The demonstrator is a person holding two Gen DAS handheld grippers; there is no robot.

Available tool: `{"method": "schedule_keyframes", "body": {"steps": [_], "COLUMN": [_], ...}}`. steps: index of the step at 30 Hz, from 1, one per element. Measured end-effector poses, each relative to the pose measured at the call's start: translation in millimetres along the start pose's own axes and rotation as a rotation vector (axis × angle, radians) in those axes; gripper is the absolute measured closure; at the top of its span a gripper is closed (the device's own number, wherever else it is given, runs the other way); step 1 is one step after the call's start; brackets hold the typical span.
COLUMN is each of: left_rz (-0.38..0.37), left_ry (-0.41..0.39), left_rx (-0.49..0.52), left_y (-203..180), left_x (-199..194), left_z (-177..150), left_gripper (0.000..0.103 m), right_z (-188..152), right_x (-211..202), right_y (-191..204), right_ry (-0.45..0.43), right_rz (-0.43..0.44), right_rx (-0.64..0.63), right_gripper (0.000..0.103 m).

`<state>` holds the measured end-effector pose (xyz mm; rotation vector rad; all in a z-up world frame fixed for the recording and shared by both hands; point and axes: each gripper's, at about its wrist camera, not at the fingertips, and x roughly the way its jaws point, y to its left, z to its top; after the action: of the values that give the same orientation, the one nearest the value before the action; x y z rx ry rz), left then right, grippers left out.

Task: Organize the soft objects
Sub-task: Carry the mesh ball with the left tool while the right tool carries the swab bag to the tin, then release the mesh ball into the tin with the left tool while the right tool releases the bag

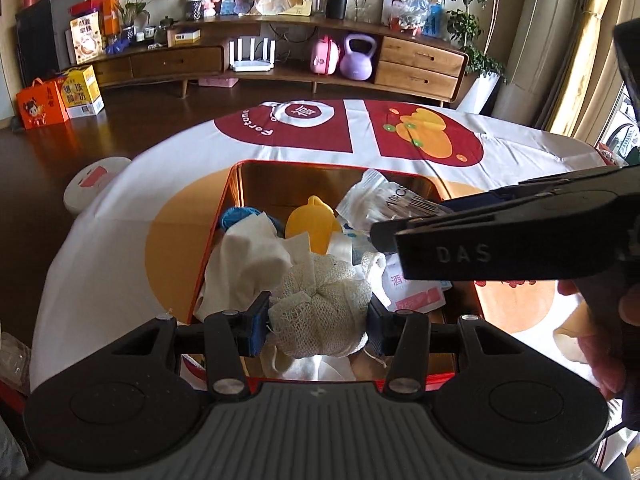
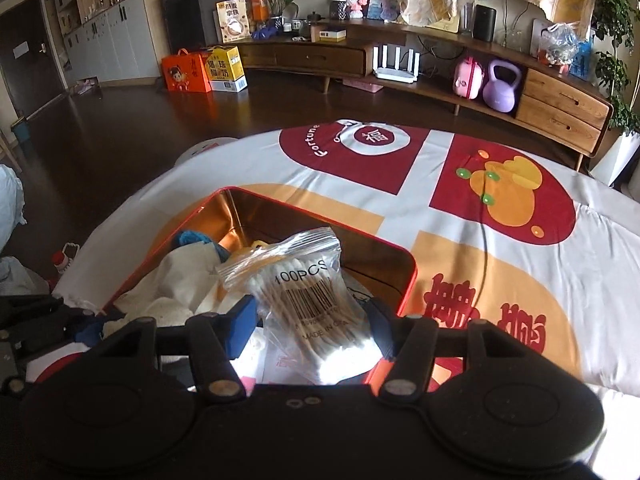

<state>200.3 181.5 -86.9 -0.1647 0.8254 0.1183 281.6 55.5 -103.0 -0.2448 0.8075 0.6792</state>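
Left gripper (image 1: 318,322) fingers (image 1: 256,320) clamp a gauze ball (image 1: 320,312) between the blue pads, one pad on each side; ball bulges above and below the pads, over the near end of the tin (image 1: 224,216). Ball is off-white open mesh, bunched and knotted, rough netted texture, roughly round

Right gripper (image 2: 314,326) fingers (image 2: 240,326) hold a swab bag (image 2: 304,292), pads against its two sides, fingers set at middle width. Bag is clear glossy zip plastic, crinkled, stands tilted up with the zip edge away from the camera, printed "100PCS" with a barcode; inside a bundle of thin sticks with white cotton tips. It sits above the tin's near right part. In the left view the right gripper comes in from the right as a black body marked "DAS", with the bag seen just past its tip

Tin is rectangular with rounded corners, red outside, shiny gold metal inside, open top. Inside it: white cloth (image 1: 248,256), soft and crumpled, left side; blue yarn (image 1: 236,218) at the far left corner; yellow pouch (image 1: 310,222), smooth and rounded with a small loop on top, in the middle; a flat white packet (image 1: 416,292) with pink print at the right

Tin rests on the tabletop (image 1: 120,216), covered in smooth white fabric printed with red and orange shapes
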Motion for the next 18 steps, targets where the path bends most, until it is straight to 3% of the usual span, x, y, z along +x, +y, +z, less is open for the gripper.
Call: {"method": "schedule_keyframes", "body": {"steps": [11,18], "left_rz": [-0.009,-0.026], "left_ry": [0.005,-0.008], "left_rx": [-0.019,-0.048], "left_y": [1.3,4.4], "left_x": [11.3,6.7], "left_z": [-1.2,-3.3], "left_gripper": [0.054,0.036], "right_z": [0.4,-1.6], "right_x": [8.8,-7.6], "right_y": [-5.2,-10.9], "right_ry": [0.011,-0.004], "right_rz": [0.009,0.026], "right_rx": [0.016,0.039], "right_gripper": [0.043,0.041]}}
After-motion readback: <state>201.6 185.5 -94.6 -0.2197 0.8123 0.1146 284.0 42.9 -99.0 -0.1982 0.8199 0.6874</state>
